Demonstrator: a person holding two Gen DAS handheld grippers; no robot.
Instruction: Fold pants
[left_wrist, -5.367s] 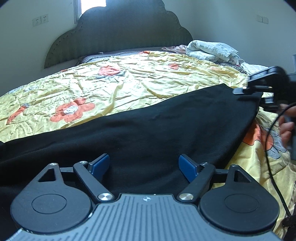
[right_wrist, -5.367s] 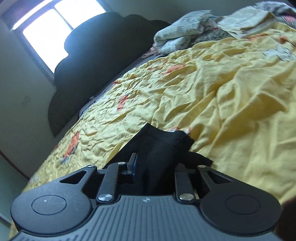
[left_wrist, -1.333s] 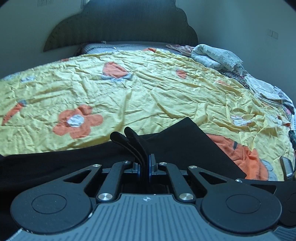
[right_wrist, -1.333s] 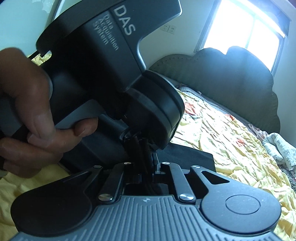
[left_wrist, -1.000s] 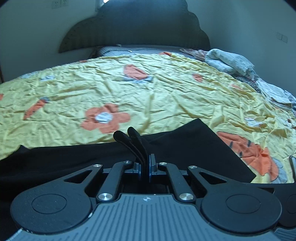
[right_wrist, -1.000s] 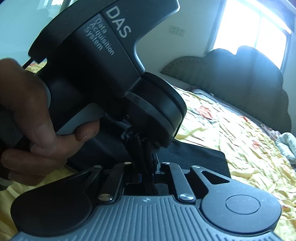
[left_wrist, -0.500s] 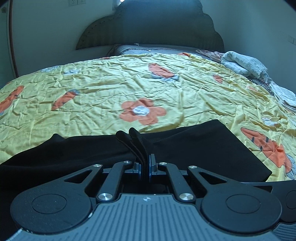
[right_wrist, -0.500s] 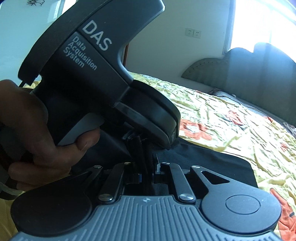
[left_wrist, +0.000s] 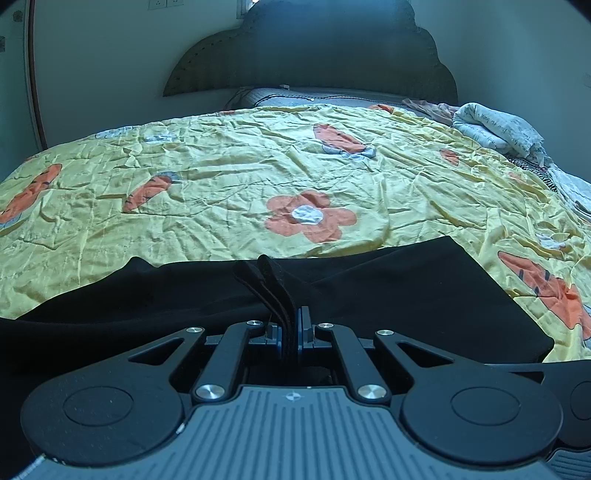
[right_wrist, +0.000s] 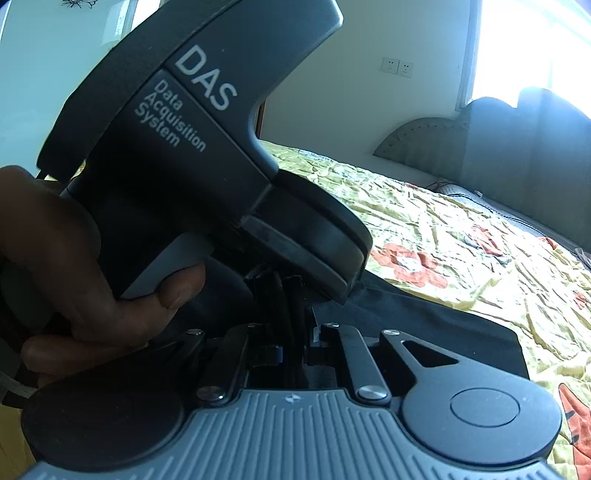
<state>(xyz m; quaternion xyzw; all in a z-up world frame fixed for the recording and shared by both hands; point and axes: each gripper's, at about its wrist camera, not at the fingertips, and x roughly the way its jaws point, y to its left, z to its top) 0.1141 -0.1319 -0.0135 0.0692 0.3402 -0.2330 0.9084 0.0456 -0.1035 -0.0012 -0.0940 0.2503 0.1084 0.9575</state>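
Black pants (left_wrist: 406, 291) lie folded across the near part of a yellow flowered bedspread (left_wrist: 258, 177). My left gripper (left_wrist: 290, 334) is shut on several stacked layers of the pants' edge, which stick up between the blue pads. My right gripper (right_wrist: 293, 345) is shut on a bunch of the same black fabric (right_wrist: 443, 317), right beside the left one. The left gripper's grey body marked DAS (right_wrist: 192, 147) and the hand holding it (right_wrist: 74, 288) fill the left of the right wrist view.
A dark padded headboard (left_wrist: 314, 62) stands at the far end of the bed. Crumpled white bedding (left_wrist: 498, 129) lies at the far right. A window (right_wrist: 535, 44) glows bright beyond the headboard. The wall carries sockets (right_wrist: 397, 68).
Both grippers, still shut on the pants, have carried the fabric leftwards over the bed. The orange flower has shifted right in the left wrist view. More folded pants show on the right.
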